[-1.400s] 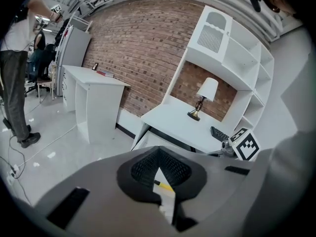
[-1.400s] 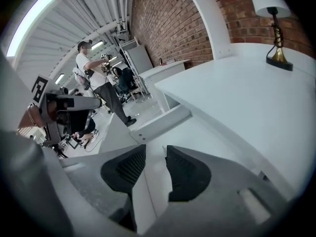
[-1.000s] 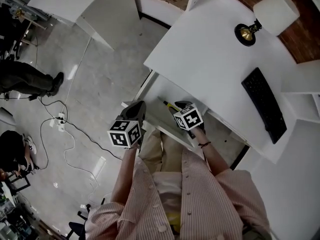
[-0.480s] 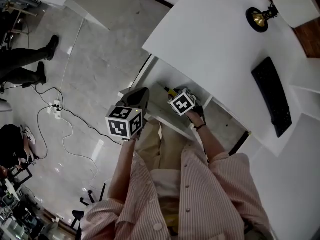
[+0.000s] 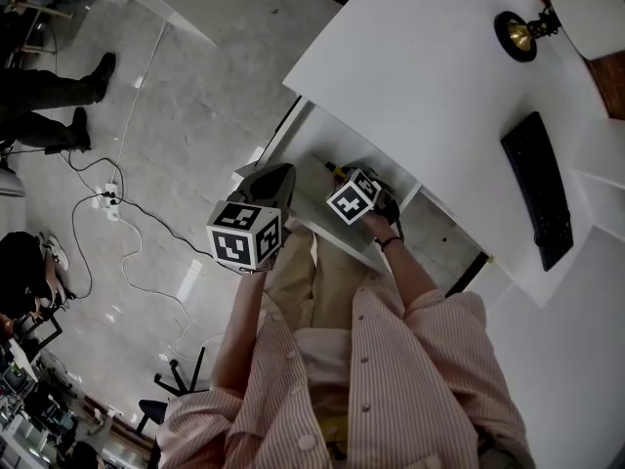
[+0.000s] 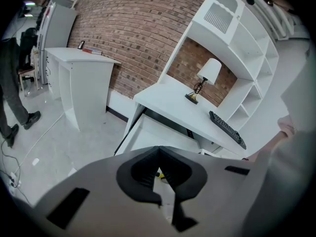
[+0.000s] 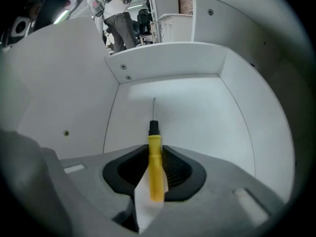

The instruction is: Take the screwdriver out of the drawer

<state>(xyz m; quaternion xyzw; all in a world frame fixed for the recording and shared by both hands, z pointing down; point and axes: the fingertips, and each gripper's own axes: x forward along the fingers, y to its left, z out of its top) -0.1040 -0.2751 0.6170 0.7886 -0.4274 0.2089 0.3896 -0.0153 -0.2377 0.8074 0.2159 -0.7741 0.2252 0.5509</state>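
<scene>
The open white drawer (image 5: pixel 305 145) sticks out from under the desk, and a screwdriver (image 5: pixel 336 171) with a yellow handle lies on its floor. My right gripper (image 5: pixel 361 186) points steeply down into the drawer. In the right gripper view the yellow handle (image 7: pixel 155 168) lies between the jaws of my right gripper (image 7: pixel 155 154), the thin shaft pointing away across the drawer floor (image 7: pixel 197 112). The jaws are closing, and the dark pads lie against both sides of the handle. My left gripper (image 5: pixel 275 178) hangs shut and empty at the drawer's front left corner, its tips (image 6: pixel 159 149) touching.
The white desk (image 5: pixel 410 76) carries a black keyboard (image 5: pixel 537 189) and a lamp (image 5: pixel 532 22). Drawer walls close in around my right gripper. Cables (image 5: pixel 117 213) trail over the grey floor at left, where a person's legs (image 5: pixel 49 130) stand.
My right gripper has sunk into the drawer and rolled, ending over the screwdriver's handle. The left gripper has hardly moved.
</scene>
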